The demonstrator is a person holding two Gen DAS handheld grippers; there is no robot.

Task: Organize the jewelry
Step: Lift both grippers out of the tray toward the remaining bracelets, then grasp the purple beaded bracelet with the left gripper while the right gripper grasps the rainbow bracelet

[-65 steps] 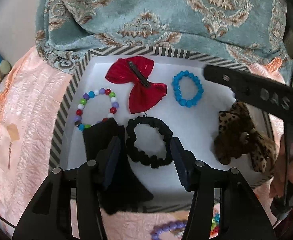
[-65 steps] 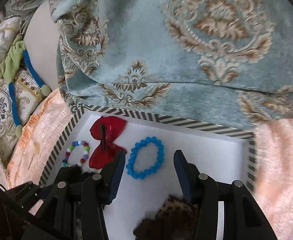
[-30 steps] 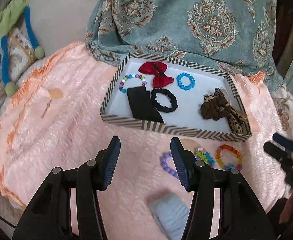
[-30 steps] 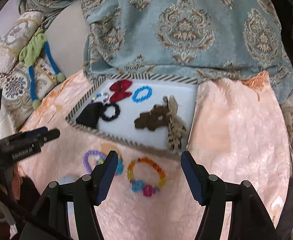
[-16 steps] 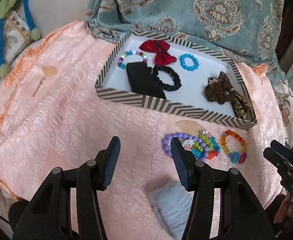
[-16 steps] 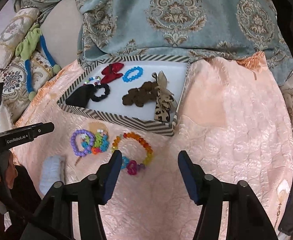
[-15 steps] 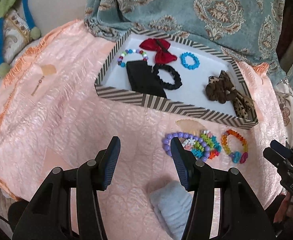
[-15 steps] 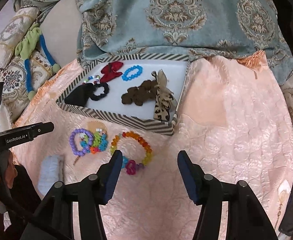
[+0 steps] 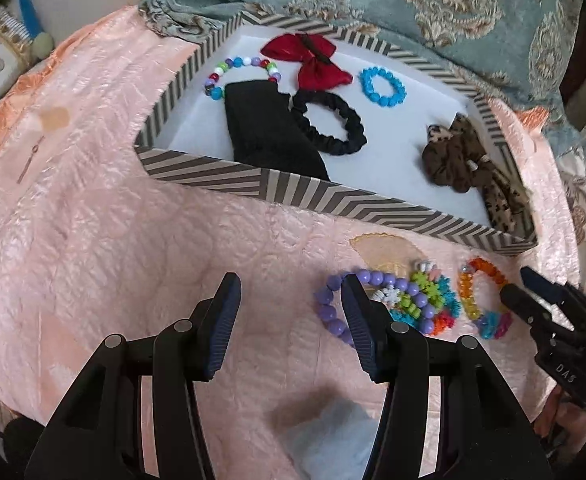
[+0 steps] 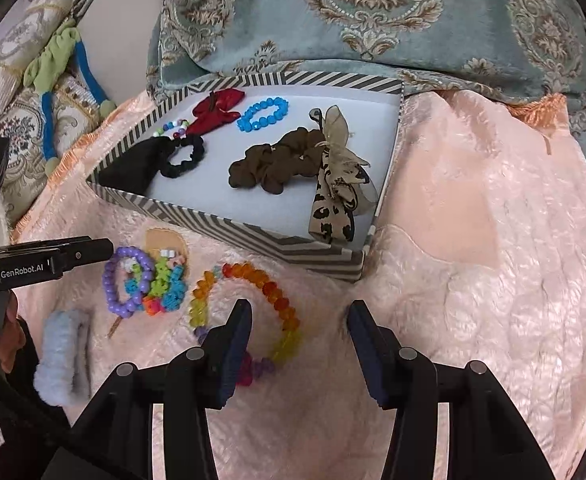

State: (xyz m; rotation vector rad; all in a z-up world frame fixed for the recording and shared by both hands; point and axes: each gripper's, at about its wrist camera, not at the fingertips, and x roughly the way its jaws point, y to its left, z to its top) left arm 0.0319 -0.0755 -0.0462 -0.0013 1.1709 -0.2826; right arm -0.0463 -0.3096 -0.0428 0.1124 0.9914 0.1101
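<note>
Both grippers have dropped from the striped tray (image 10: pixel 253 228) toward the rainbow bracelet (image 10: pixel 277 300) at lower centre, right gripper (image 10: pixel 299 320) narrowing but gripping nothing, left gripper (image 9: pixel 289 300) wide and empty, so pickup looks next.

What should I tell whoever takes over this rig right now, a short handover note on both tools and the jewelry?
Left tool: open, empty, above the pink cloth beside the purple bead bracelet.
Right tool: jaws have just been closing, not gripping yet; the rainbow bead bracelet lies partly between them.
In the striped box: red bow, blue bracelet, multicolour bead bracelet, black scrunchie, black cloth, leopard bow with brown scrunchie.
Left outside on the cloth: purple bracelet, bright spiky bracelet, rainbow bracelet, pale blue scrunchie.
</note>
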